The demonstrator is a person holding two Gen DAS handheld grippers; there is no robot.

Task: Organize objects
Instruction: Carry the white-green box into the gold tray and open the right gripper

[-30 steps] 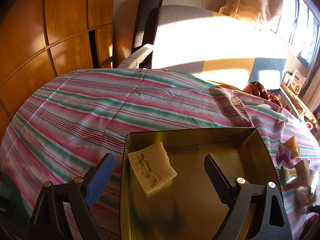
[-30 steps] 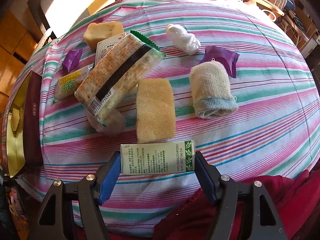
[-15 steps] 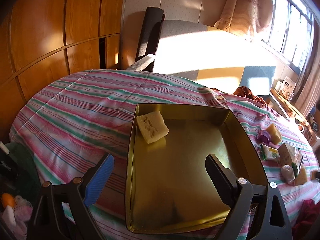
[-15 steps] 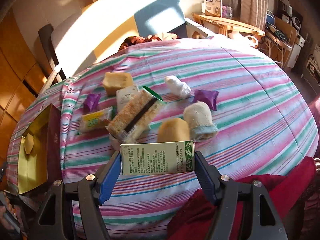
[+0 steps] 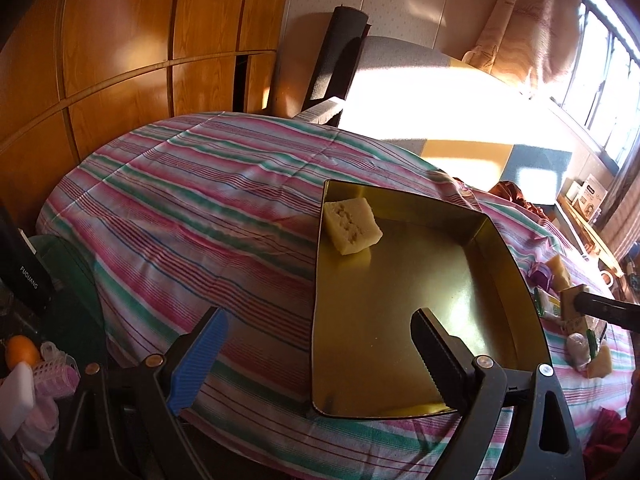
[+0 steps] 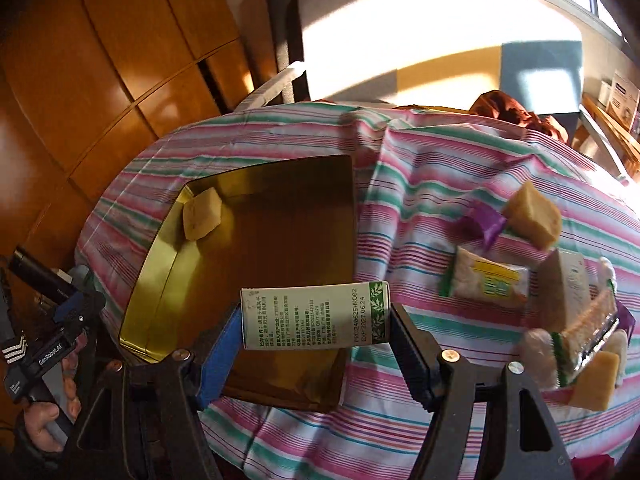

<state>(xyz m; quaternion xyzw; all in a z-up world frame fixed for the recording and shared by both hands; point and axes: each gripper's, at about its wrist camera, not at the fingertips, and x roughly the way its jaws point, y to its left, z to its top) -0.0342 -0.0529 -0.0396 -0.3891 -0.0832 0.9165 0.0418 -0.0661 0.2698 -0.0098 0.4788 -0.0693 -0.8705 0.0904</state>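
A gold tin tray (image 5: 400,300) (image 6: 280,240) lies on the striped tablecloth with one pale sponge piece (image 5: 352,226) (image 6: 202,214) in its far corner. My left gripper (image 5: 320,324) hangs open and empty over the tray's near left edge. My right gripper (image 6: 316,320) is shut on a white and green carton (image 6: 316,316), held lengthwise between the pads above the tray's near side. The left gripper's body (image 6: 44,344) shows at the lower left of the right wrist view, in a person's hand (image 6: 44,412).
Right of the tray lie a yellow sponge block (image 6: 532,216), a purple packet (image 6: 480,224), a snack packet (image 6: 486,282), a white box (image 6: 568,292) and a cracker pack (image 6: 588,328). A chair (image 5: 340,60) stands behind the table. A bin with clutter (image 5: 24,360) sits at the left.
My right gripper has swung left with the carton, from over the pile of items to above the tray. My left gripper has drawn back from the tray and stays open.
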